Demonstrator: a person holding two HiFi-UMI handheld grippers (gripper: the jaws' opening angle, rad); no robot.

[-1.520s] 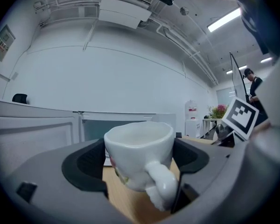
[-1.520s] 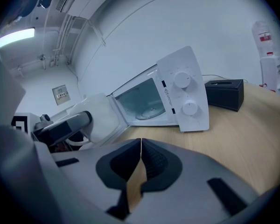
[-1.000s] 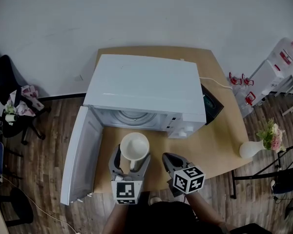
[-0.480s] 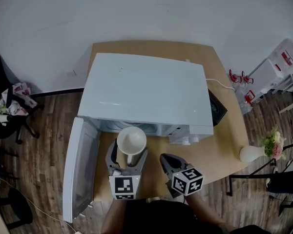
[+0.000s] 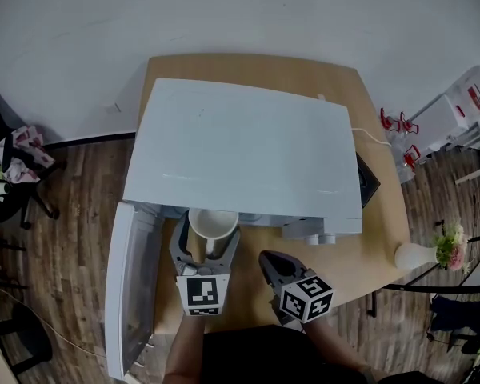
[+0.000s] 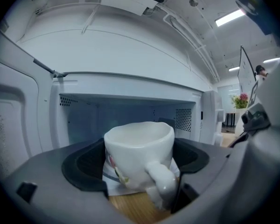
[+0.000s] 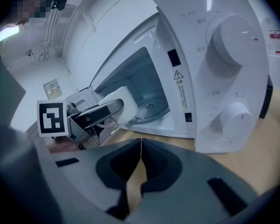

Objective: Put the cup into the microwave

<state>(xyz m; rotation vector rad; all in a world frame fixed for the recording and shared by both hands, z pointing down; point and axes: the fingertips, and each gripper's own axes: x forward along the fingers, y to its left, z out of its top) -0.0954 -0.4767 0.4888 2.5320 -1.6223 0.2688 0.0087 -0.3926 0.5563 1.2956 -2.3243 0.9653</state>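
Note:
A white cup with a flower print and its handle toward me is clamped upright in my left gripper. It hangs at the mouth of the white microwave, whose door stands swung open to the left. In the left gripper view the cup fills the space between the jaws, with the cavity straight ahead. My right gripper hovers over the table in front of the control panel, jaws pressed together and empty. The right gripper view shows the cup just outside the glass turntable.
The microwave fills most of the wooden table. Its two dials face my right gripper. A white vase of flowers stands at the table's right corner, and a dark object lies behind the microwave. An office chair stands on the floor at the left.
My left gripper has carried the cup forward, from over the table up to the microwave's opening. My head has moved forward over the microwave. The right gripper has hardly moved.

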